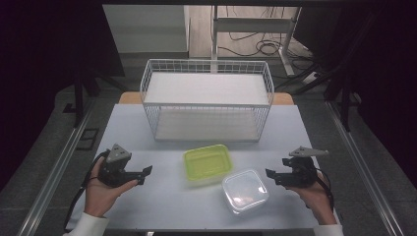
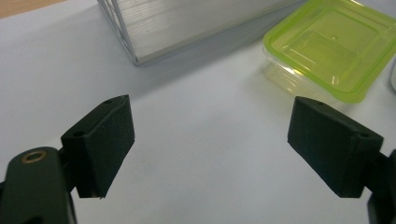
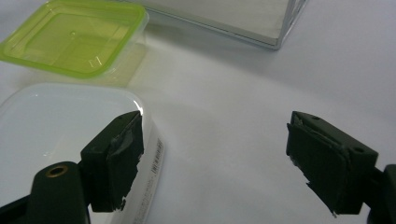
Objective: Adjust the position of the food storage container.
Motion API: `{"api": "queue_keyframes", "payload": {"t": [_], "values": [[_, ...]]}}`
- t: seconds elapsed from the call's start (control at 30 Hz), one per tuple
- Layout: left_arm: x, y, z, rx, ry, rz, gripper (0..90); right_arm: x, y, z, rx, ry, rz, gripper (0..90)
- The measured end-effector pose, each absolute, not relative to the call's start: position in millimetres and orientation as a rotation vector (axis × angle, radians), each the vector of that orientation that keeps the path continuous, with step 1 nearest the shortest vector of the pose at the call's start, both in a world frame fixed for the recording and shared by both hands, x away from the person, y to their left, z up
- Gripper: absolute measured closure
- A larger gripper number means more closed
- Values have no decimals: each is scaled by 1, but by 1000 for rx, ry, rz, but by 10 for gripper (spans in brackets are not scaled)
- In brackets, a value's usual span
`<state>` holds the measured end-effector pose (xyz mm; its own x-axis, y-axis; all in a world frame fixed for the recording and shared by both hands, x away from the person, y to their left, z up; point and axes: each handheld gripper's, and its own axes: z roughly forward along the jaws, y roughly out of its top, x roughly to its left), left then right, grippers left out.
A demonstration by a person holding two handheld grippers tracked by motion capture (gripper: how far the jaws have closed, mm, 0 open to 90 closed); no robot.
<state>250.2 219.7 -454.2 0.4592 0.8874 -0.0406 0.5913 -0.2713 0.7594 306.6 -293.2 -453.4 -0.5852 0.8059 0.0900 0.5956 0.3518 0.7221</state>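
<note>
A clear box with a yellow-green lid (image 1: 208,162) (image 2: 330,44) (image 3: 74,36) lies in the middle of the white table. Just to its front right sits a clear box with a white lid (image 1: 244,190) (image 3: 56,130). My left gripper (image 1: 146,175) (image 2: 210,149) rests in a hand at the front left, jaws wide open and empty, pointing right toward the green-lidded box. My right gripper (image 1: 270,176) (image 3: 215,163) is held at the front right, open and empty, pointing left, its tips close beside the white-lidded box.
A white wire basket (image 1: 206,100) (image 2: 140,28) (image 3: 261,23) with a white liner stands behind the boxes at the table's middle back. The table edge (image 1: 206,230) runs along the front. Dark floor and cables lie beyond.
</note>
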Motion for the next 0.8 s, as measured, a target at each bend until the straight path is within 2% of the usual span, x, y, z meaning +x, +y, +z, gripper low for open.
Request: {"api": "queue_keyframes", "payload": {"t": [0.2,0.6,0.8], "values": [[247,217,-455,1991,1220,569,130,312,-295,-450,1250,2328,1092,203],[243,208,-446,2027,1222,515,139,313,-285,-444,1221,2343,1095,223],[240,194,-439,2074,1181,530,143,315,-284,-440,1215,2339,1089,233]]}}
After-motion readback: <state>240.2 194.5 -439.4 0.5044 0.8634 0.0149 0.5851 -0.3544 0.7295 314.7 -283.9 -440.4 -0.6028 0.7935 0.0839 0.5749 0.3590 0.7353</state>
